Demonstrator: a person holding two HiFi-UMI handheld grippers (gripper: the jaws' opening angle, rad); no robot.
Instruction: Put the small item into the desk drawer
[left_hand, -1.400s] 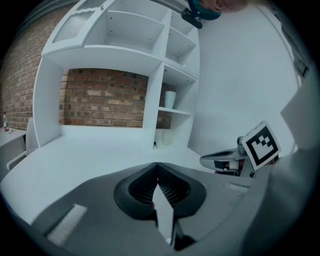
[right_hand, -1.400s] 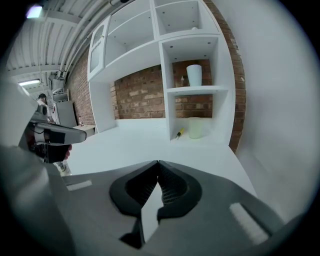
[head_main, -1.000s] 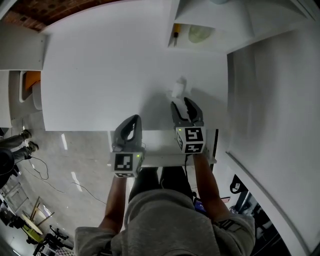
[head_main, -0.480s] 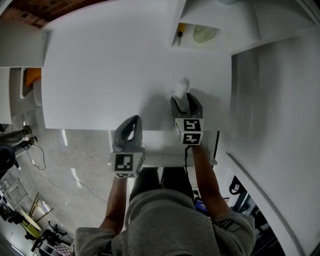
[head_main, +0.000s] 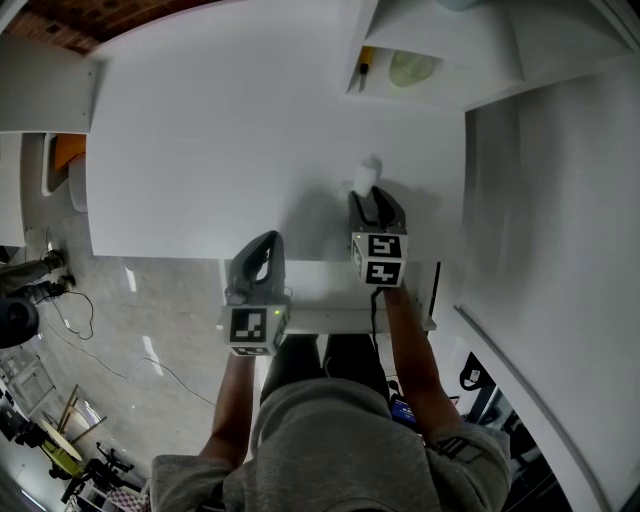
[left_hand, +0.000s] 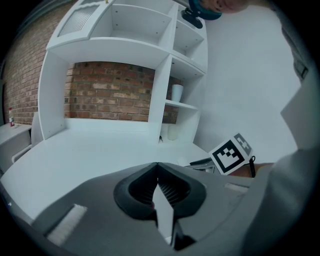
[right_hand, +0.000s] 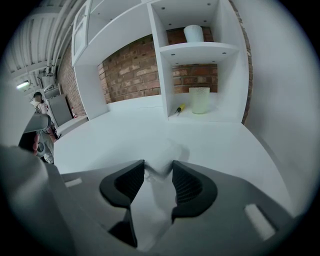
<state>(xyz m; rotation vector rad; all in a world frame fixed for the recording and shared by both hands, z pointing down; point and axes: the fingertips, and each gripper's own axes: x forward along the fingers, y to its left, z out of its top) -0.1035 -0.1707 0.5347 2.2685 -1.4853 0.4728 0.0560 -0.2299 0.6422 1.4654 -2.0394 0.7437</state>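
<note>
1. Nearest, the person's grey top (head_main: 330, 440) fills the bottom of the head view, and both forearms reach forward to the near edge of the white table (head_main: 200, 150).
2. A white panel (head_main: 410, 320) juts out below that edge, under the two hands. Whether it is the drawer cannot be told.
3. The left tongs (left_hand: 157, 167) hover over the table's near edge. Their jaws are pressed together tip to tip, with nothing between them.
4. The right tongs (right_hand: 158, 165) sit a little further in and tilt down at the tabletop. Their jaws stand apart, having just been closing.
5. The small item (head_main: 367, 176), a whitish lump, lies on the table. Its near end is between the tips of the right tongs and the rest pokes out beyond them. The pads do not visibly pinch it.
6. Farther back, a white shelf unit (right_hand: 165, 75) stands on the table. In its lowest compartment a pale cup (right_hand: 199, 100) stands with a yellow-handled tool (right_hand: 178, 108) lying just to its left.
7. A white cup (right_hand: 193, 33) stands on the shelf above.
8. A brick wall (right_hand: 130, 75) shows behind the shelves.
</note>
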